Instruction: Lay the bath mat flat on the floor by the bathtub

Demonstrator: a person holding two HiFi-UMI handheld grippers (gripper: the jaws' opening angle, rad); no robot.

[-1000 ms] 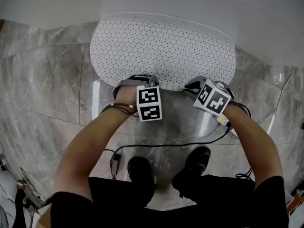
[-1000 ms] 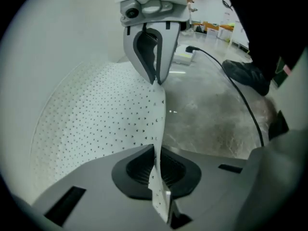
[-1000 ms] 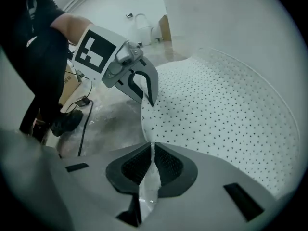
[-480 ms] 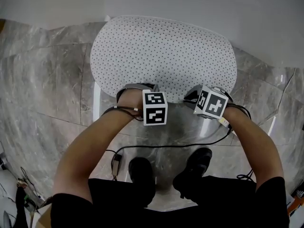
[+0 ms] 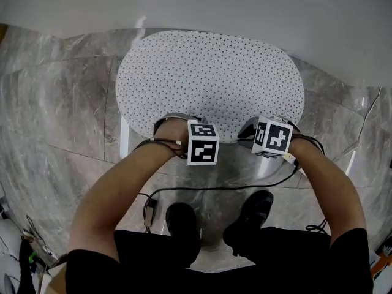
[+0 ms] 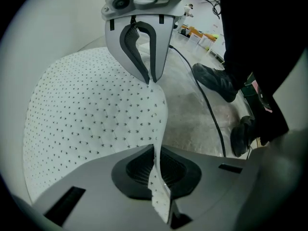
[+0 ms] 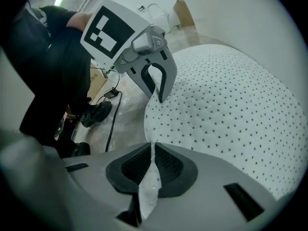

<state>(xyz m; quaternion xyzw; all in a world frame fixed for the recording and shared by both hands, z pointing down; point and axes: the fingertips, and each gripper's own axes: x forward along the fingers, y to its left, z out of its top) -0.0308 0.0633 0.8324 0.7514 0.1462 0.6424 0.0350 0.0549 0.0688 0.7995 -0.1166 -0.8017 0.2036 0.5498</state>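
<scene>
Floor — grey veined marble tile, glossy, taking up most of the head view.

Bathtub — plain white wall, running across the far side of the floor.

Bath mat — white oval sheet, evenly speckled with small dark marks over a faint quilted pattern. Most of it is spread on the floor, its far edge close up to the foot of the bathtub. The near edge is raised off the tile at two points, side by side, and the sheet curves smoothly down from there.

Person — two bare forearms reach forward to the mat's near edge; dark clothing at the bottom of the head view. Two black shoes stand on the tile, well apart from the mat.

Cable — black, lying loose on the floor between the shoes and the mat's near edge.

Left tool — jaws pressed together, pinching the mat's near edge; a strip of the speckled sheet runs up between the ribbed pads.

Right tool — likewise clamped on the near edge, just beside the left one, a fold of mat between its pads.

Marker cubes — one on each tool, black-and-white squares.
</scene>
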